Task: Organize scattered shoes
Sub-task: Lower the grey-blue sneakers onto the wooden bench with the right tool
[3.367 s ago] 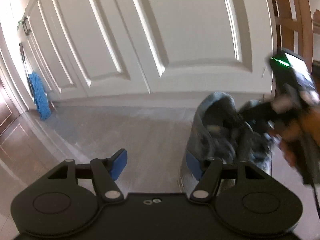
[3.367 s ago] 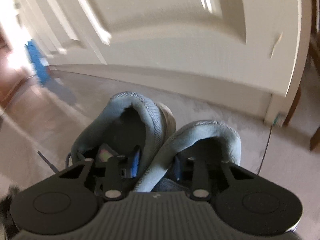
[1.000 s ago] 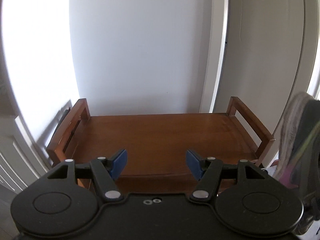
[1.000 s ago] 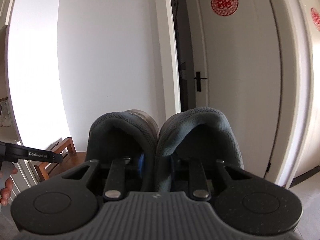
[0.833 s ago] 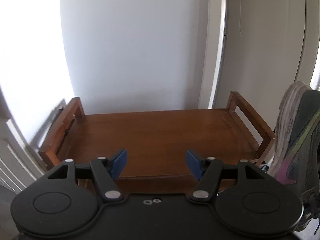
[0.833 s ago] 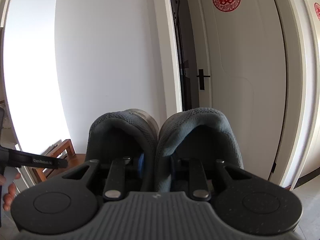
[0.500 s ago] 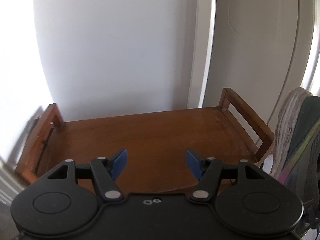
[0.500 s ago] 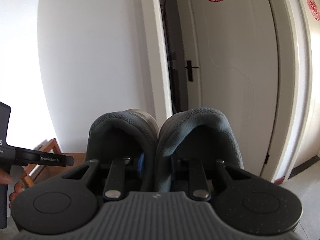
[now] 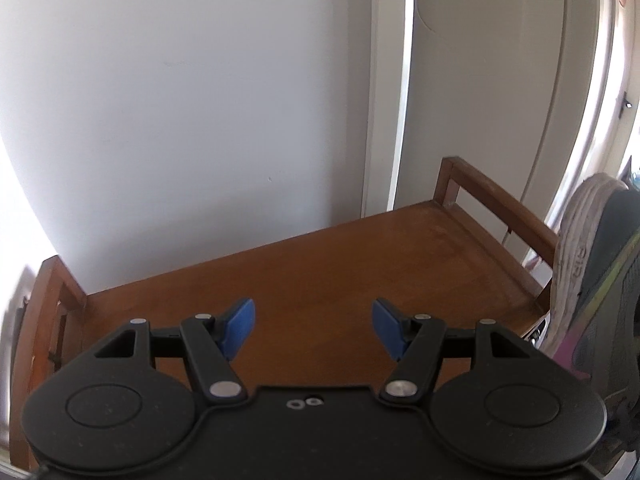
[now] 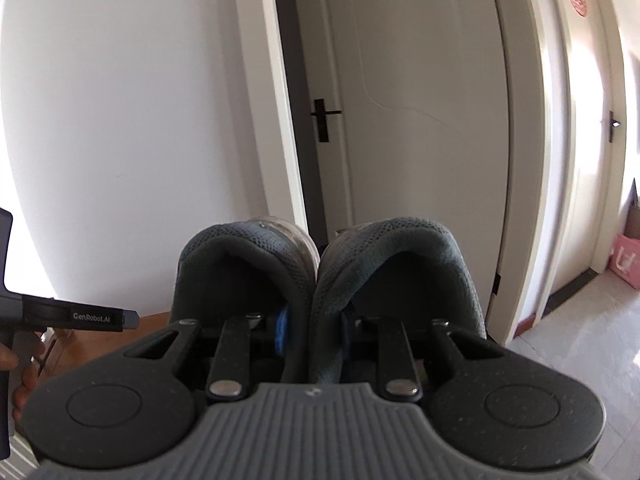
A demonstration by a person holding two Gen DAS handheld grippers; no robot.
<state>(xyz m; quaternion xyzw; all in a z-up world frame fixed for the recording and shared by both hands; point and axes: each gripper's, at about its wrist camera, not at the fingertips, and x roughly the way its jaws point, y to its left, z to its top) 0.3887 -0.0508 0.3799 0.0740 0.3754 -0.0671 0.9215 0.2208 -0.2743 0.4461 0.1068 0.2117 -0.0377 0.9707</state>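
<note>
My right gripper (image 10: pixel 314 330) is shut on a pair of grey sneakers (image 10: pixel 384 264), pinching their inner heel collars together, and holds them up in the air. The same pair hangs sole-outward at the right edge of the left wrist view (image 9: pixel 592 280). My left gripper (image 9: pixel 314 330) is open and empty above a brown wooden shoe rack (image 9: pixel 320 264). The rack's top shelf is bare. The left gripper also shows at the left edge of the right wrist view (image 10: pixel 80 316).
The rack has a low rail (image 9: pixel 500 204) at its right end and another (image 9: pixel 44 304) at its left, and stands against a white wall (image 9: pixel 200 100). White doors (image 10: pixel 420 100) stand to the right. A pink bag (image 10: pixel 626 260) sits on the tiled floor.
Both grippers have swung a little to the right. The rack now appears lower and further left in the left view. The sneakers stay held in the right gripper.
</note>
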